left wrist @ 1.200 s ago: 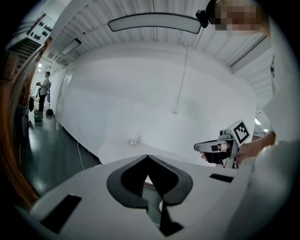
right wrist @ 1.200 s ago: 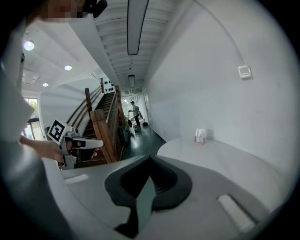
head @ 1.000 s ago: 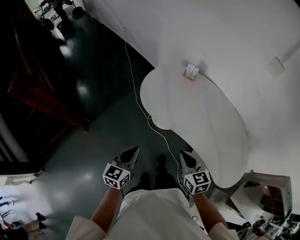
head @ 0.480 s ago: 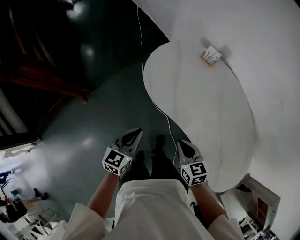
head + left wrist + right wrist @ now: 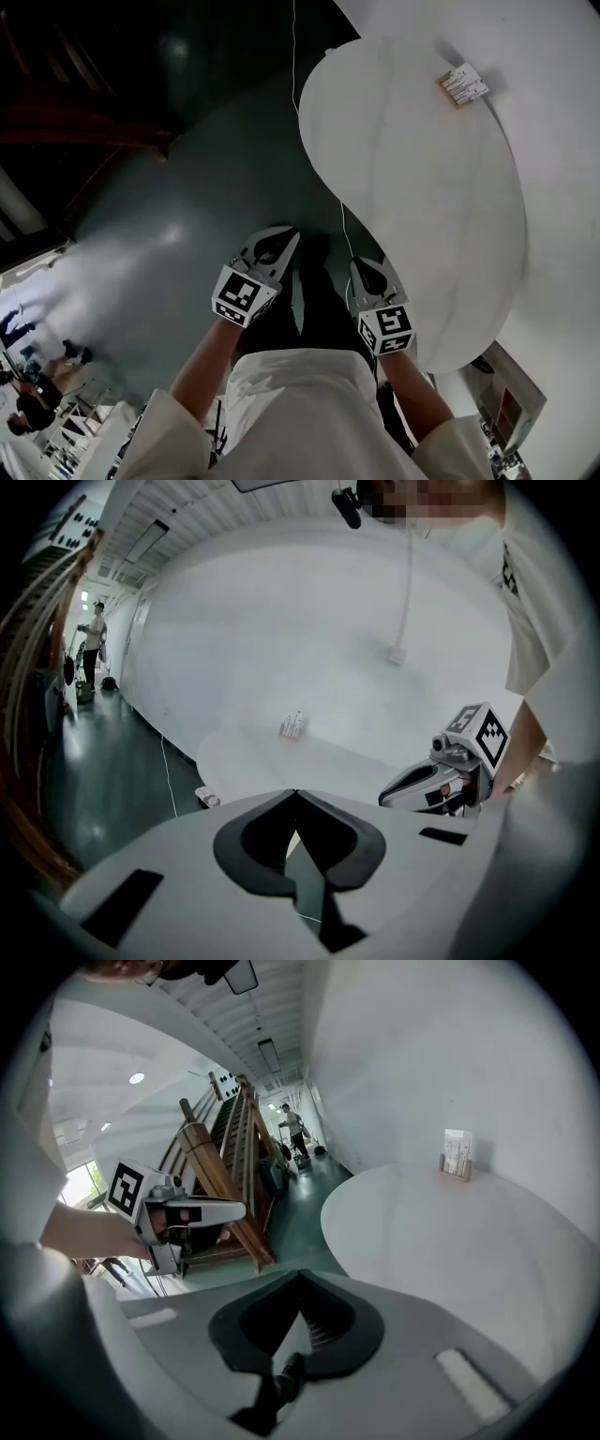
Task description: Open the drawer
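Note:
No drawer shows in any view. In the head view my left gripper [image 5: 281, 236] is shut and empty, held over the dark green floor in front of the person's white top. My right gripper [image 5: 366, 270] is also shut and empty, close to the near edge of a white rounded table [image 5: 422, 169]. The left gripper view shows its jaws closed tip to tip [image 5: 295, 794], with the right gripper [image 5: 441, 778] beside them. In the right gripper view the jaws meet [image 5: 300, 1277], and the left gripper [image 5: 187, 1213] is at the left.
A small card holder [image 5: 461, 84] stands at the table's far side by the white wall. A thin white cable [image 5: 342, 211] runs across the floor past the table. Dark wooden stairs [image 5: 225, 1185] rise at the left. A person [image 5: 94, 639] stands far down the hall.
Both grippers have come down in front of the body, still shut. The head view has swung, so the table and card holder now sit higher and further right.

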`<state>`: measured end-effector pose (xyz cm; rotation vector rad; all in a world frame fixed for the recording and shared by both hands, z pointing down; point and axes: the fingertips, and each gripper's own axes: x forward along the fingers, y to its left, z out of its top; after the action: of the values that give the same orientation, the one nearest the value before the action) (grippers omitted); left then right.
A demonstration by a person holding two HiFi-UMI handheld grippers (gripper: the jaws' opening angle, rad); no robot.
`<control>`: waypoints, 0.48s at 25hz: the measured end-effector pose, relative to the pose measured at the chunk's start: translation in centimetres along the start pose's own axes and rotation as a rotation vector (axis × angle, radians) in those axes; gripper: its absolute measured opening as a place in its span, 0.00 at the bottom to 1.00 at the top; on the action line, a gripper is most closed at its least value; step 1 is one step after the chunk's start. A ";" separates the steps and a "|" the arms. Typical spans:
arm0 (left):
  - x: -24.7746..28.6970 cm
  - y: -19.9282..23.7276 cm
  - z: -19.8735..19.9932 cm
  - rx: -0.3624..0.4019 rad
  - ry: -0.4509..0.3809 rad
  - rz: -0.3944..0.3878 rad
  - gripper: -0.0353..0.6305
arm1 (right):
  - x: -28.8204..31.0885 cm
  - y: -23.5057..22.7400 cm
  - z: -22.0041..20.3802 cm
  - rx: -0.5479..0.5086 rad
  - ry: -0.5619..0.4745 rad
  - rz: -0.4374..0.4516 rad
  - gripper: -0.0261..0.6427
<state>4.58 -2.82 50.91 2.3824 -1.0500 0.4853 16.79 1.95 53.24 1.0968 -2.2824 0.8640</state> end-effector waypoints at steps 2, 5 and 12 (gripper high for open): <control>0.8 0.6 -0.9 -0.003 0.015 -0.023 0.06 | 1.2 -0.1 0.0 0.004 0.007 -0.012 0.06; 2.6 1.8 -2.2 -0.006 0.038 -0.059 0.06 | 2.9 -0.4 0.0 0.019 0.011 -0.030 0.06; 7.9 5.1 -5.4 0.037 0.045 -0.095 0.06 | 7.5 -1.3 -3.0 0.064 0.067 -0.066 0.06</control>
<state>5.09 -7.40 60.72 2.4296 -0.9109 0.5253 13.88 -0.46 60.50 1.1465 -2.1659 0.9394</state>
